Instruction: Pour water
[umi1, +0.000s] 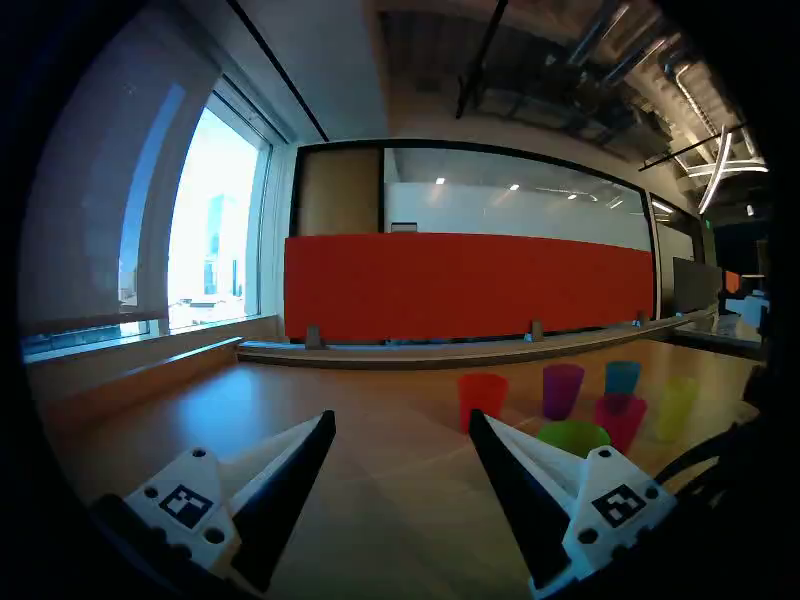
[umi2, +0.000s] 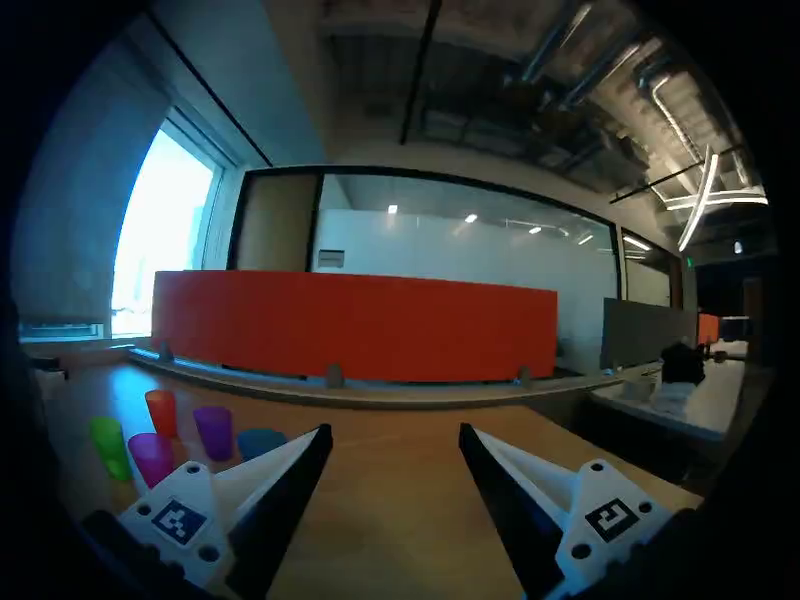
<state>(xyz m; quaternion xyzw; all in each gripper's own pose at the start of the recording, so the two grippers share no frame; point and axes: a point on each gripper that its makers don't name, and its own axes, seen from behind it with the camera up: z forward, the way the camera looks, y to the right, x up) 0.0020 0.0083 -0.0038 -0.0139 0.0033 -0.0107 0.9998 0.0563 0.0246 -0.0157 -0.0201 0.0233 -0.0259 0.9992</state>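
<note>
A: A wide wooden tabletop (umi1: 250, 400) lies under both claws, with a long red screen (umi1: 460, 285) standing along its far edge and a bright window (umi1: 215, 240) off to the left.
B: And the left claw (umi1: 400, 414)?
A: It's spread wide, fingers well apart, with bare wood showing between them. It grips nothing.
B: The right claw (umi2: 393, 428)?
A: Same story in the right gripper view: gaping, empty-handed, hovering over the tabletop.
B: Where are the cups (umi1: 620, 420)?
A: Clustered upright on the tabletop. In the left gripper view they stand beyond the claw's right finger. The red cup (umi1: 482, 395) is nearest the gap, then the purple cup (umi1: 562, 388) and the blue cup (umi1: 622, 377) farther back. The yellow cup (umi1: 678, 405) is far right, and the green cup (umi1: 572, 436) is partly hidden by the fingertip.
B: From the other side?
A: In the right gripper view the group sits left of that claw's left finger, the cups near one another, well apart from the screen. Whether any holds water, the commentator cannot tell.
</note>
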